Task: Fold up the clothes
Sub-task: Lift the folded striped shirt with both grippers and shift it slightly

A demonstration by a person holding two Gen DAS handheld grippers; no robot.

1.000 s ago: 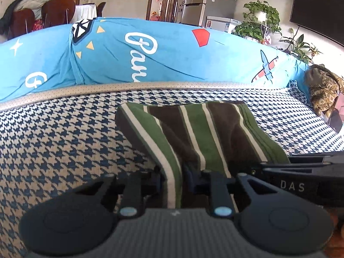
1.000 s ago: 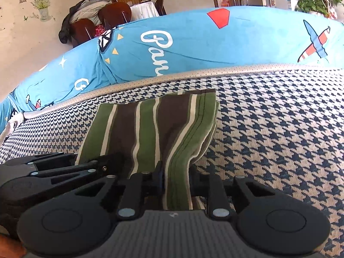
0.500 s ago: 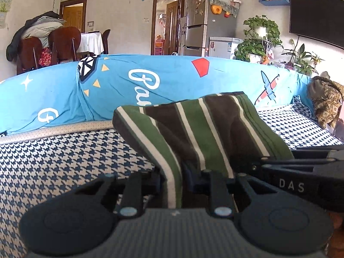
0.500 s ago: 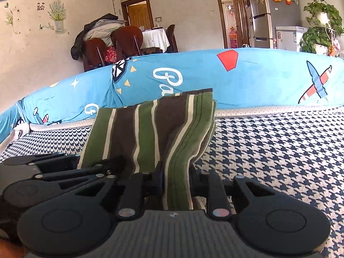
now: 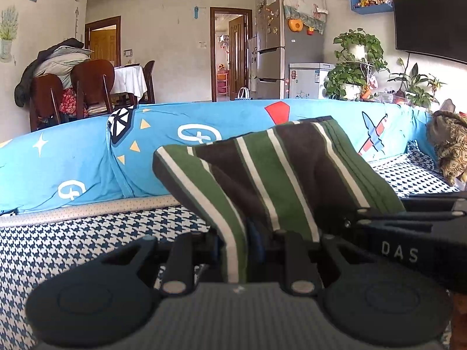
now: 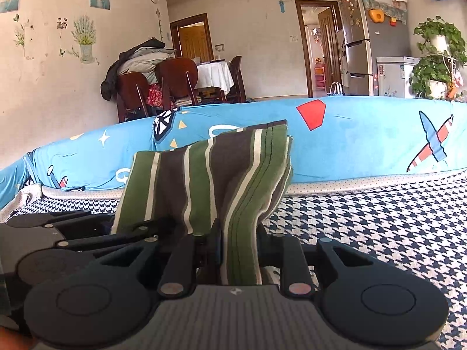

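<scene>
A folded garment with green, brown and white stripes (image 5: 280, 175) is lifted off the houndstooth sofa seat (image 5: 73, 248). My left gripper (image 5: 238, 248) is shut on its near left edge. My right gripper (image 6: 239, 248) is shut on its near right edge; the garment (image 6: 210, 180) stands up in front of that camera too. The two grippers are side by side: the right one shows at the right of the left wrist view (image 5: 408, 233), the left one at the left of the right wrist view (image 6: 73, 233). The fingertips are hidden by the cloth.
A blue patterned sofa back (image 5: 87, 151) runs behind the seat. A brown crumpled cloth (image 5: 449, 145) lies at the sofa's far right end. Beyond are chairs with piled coats (image 6: 151, 67), a fridge (image 5: 274, 38) and potted plants (image 5: 356, 58).
Both grippers have lifted the striped garment off the seat and tilted up; the view now shows the room above the sofa back. Both grips stay shut on the cloth.
</scene>
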